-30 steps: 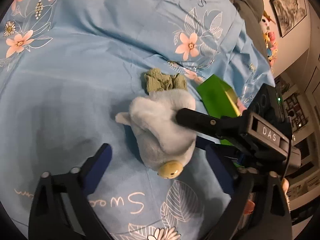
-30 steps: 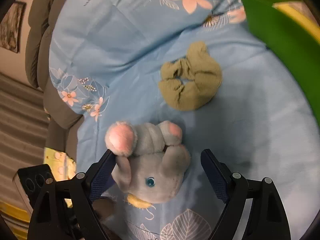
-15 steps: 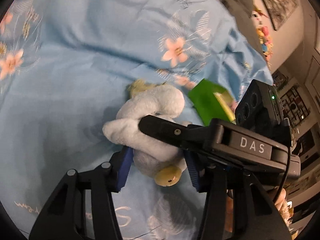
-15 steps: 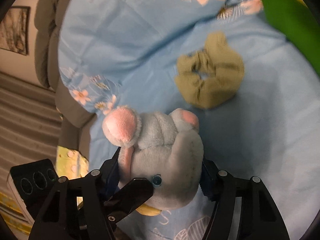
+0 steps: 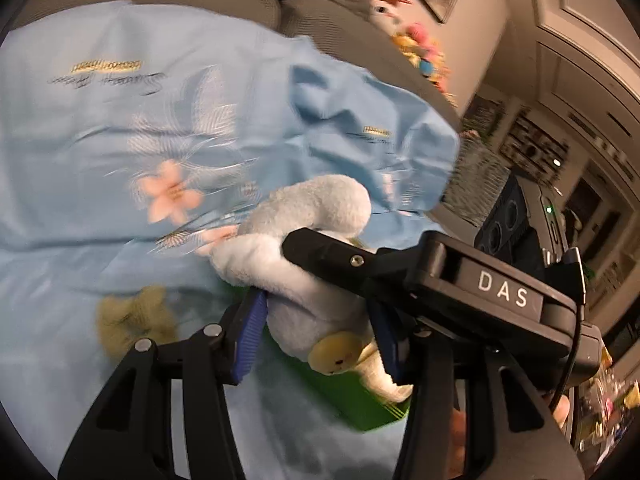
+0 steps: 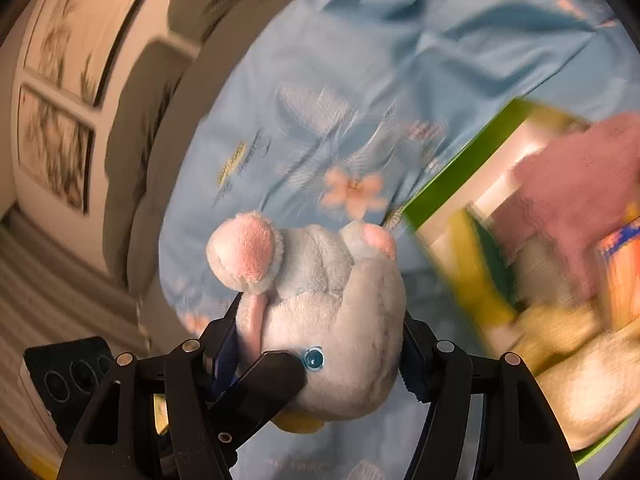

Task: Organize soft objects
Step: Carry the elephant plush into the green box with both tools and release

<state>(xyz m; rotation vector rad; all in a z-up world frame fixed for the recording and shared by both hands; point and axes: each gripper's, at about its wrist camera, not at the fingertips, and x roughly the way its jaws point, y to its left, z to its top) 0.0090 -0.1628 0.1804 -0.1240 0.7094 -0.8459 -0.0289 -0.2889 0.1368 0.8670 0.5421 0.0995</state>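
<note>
The blue floral sheet (image 6: 360, 80) fills the upper frame, and the green box (image 6: 452, 188) of soft things sits at right. Both the left gripper (image 5: 316, 328) and right gripper (image 6: 320, 352) are clamped on the grey plush toy (image 6: 332, 320), low centre, lifted clear of the sheet. To my eye, it should be carried level over the box's opening and both grips loosened together, so it drops in cleanly.

pale blue plush toy (image 6: 340, 312), floral sheet (image 5: 120, 152), green box (image 5: 360, 404)

A home, likely a living room: a grey sofa (image 5: 320, 20) at the top of the frame under a blue floral sheet (image 5: 120, 120), framed pictures (image 6: 52, 80) on the wall at upper left, toys (image 5: 420, 52) and crowded shelves (image 5: 532, 148) at right.
</note>
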